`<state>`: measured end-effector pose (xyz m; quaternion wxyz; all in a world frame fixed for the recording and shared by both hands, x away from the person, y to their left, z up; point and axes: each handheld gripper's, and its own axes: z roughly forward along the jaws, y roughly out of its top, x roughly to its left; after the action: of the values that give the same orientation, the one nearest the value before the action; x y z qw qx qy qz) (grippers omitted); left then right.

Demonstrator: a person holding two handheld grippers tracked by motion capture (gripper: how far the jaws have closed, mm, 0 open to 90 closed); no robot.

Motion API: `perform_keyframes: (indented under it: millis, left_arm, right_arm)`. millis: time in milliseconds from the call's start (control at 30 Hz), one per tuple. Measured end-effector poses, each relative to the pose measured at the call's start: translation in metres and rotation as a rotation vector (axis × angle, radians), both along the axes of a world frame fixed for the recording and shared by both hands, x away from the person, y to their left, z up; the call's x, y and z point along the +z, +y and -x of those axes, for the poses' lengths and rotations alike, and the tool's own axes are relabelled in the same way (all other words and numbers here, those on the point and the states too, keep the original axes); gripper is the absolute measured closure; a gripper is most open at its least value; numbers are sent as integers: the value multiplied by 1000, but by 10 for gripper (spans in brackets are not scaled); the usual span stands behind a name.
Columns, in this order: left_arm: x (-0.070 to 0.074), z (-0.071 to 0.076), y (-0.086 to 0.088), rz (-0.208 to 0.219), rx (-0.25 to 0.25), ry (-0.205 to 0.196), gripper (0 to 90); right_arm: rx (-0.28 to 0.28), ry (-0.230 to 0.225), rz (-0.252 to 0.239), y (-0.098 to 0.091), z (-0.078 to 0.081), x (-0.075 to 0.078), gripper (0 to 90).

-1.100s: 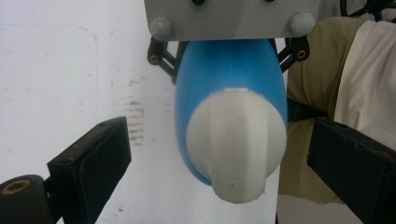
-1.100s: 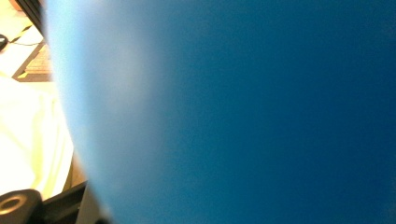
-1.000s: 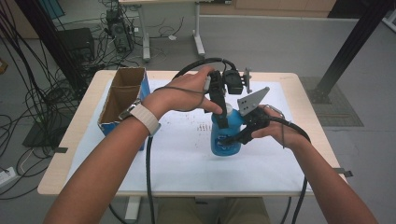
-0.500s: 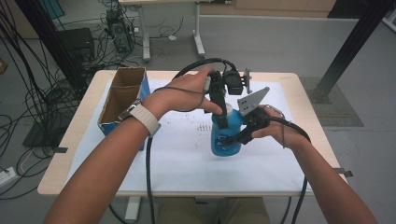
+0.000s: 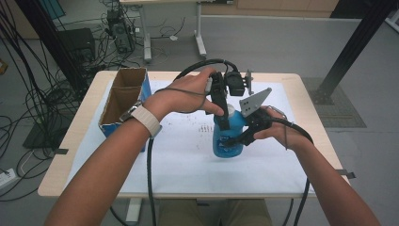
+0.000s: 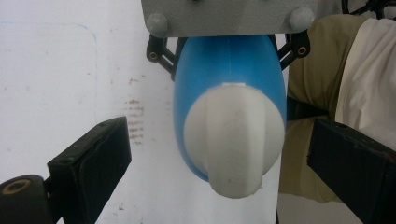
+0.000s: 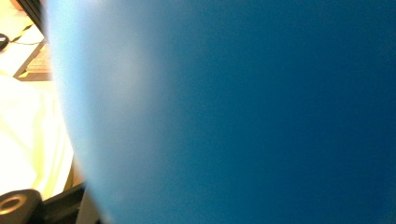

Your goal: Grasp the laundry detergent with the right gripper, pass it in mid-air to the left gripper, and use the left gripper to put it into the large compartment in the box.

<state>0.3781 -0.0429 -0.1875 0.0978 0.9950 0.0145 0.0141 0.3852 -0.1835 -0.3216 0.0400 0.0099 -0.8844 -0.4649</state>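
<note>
A: Where is the blue bottle (image 5: 227, 136)?

B: It stands upright on the white sheet (image 5: 179, 155), right of the tabletop's (image 5: 84, 136) middle, well apart from the cardboard box (image 5: 123, 101) at the left edge.

A: And the right gripper (image 5: 235, 139)?

B: Its jaws pinch the bottle's body from the right side.

A: The left gripper (image 6: 219, 158)?

B: It points down over the white cap (image 6: 233, 140), jaws spread on either side, pads clear of it.
</note>
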Motion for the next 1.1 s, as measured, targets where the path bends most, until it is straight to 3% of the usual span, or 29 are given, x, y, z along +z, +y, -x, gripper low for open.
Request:
perform_keyframes:
  millis: [1100]
  left_arm:
    - [-2, 0, 0, 2, -1, -7, 64]
  right_arm:
    - [0, 9, 8, 1, 1, -1, 431]
